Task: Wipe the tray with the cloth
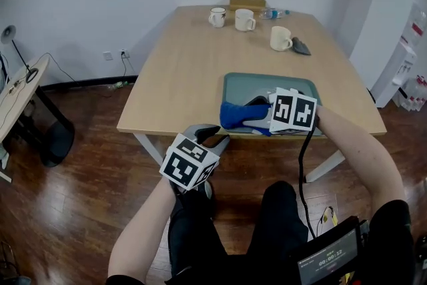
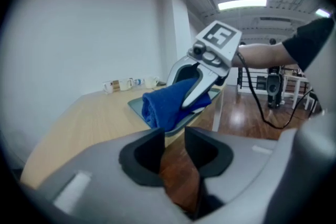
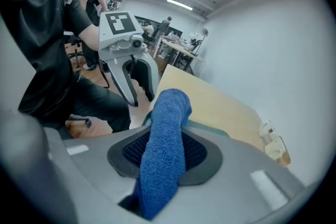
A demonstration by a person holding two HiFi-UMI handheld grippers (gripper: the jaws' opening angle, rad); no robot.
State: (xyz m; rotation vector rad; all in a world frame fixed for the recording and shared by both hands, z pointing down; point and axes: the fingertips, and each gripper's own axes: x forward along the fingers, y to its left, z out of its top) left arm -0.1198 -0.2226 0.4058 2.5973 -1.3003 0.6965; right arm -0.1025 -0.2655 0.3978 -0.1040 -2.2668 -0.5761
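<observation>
A grey-green tray (image 1: 235,85) lies on the wooden table (image 1: 187,70) near its front edge. My right gripper (image 1: 253,114) reaches in from the right over the tray's near rim, shut on a rolled blue cloth (image 1: 237,115). In the right gripper view the cloth (image 3: 167,134) runs up between both pads and beyond the fingertips. My left gripper (image 1: 211,135) hangs below the table's front edge, off the tray's left corner. Its jaws stand open with only floor showing between them (image 2: 172,147). From the left gripper view the cloth (image 2: 165,102) rests over the tray rim (image 2: 137,104).
Three white mugs (image 1: 217,17) (image 1: 244,20) (image 1: 281,39), a water bottle (image 1: 273,13), a cardboard box (image 1: 247,1) and a dark object (image 1: 300,46) sit at the table's far end. A small side table (image 1: 20,93) stands left. The person's knees are under the front edge.
</observation>
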